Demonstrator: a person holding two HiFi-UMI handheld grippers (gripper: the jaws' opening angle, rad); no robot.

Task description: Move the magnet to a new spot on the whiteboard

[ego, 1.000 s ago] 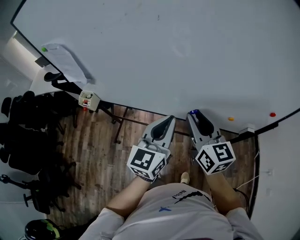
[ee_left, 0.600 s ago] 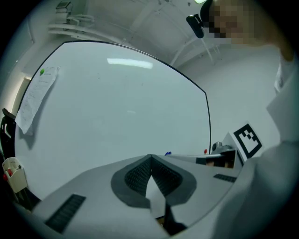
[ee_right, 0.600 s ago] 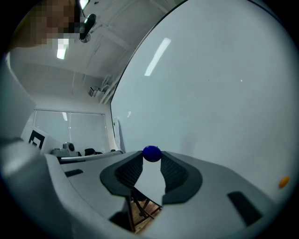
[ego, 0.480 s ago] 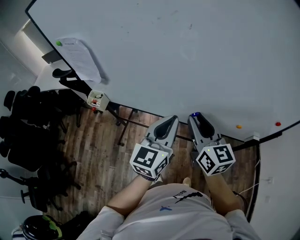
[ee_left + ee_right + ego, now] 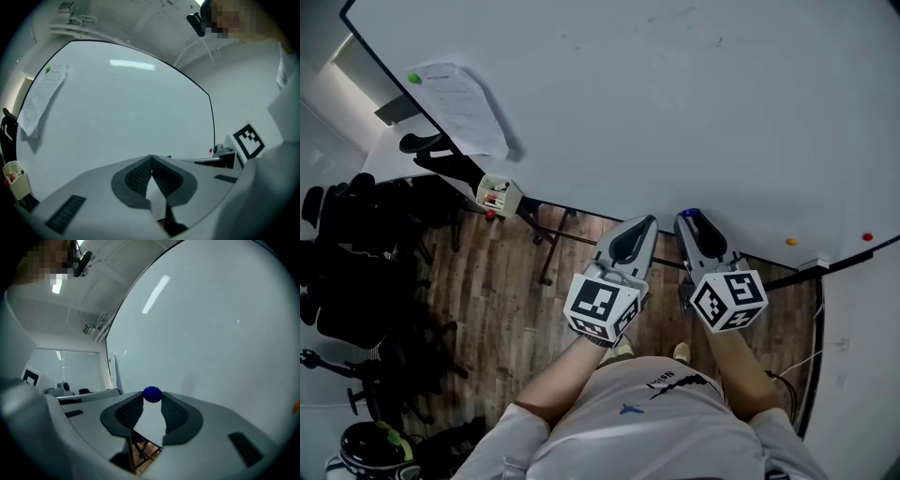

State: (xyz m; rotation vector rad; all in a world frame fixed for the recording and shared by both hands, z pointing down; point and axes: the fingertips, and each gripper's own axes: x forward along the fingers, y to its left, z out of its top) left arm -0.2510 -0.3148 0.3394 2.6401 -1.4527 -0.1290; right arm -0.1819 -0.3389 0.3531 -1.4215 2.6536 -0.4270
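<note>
From the head view I see both tools held low in front of the whiteboard (image 5: 675,103); my left gripper (image 5: 643,223) and right gripper (image 5: 689,217) sit side by side over the wooden floor (image 5: 497,300), near the board's lower edge; a blue magnet (image 5: 690,214) shows at the right one's tip; a sheet of paper (image 5: 461,111) hangs upper left under a green magnet (image 5: 414,78); an orange magnet (image 5: 791,242) and a red magnet (image 5: 866,236) sit at lower right.

In the left gripper view, the left gripper (image 5: 151,158) has its jaws pressed together on nothing; the whiteboard (image 5: 131,108) and paper (image 5: 42,98) lie ahead.

In the right gripper view, the right gripper (image 5: 152,399) pinches the blue magnet (image 5: 152,394) at its jaw tips, before the whiteboard (image 5: 211,324); whether it touches the board I cannot tell.
</note>
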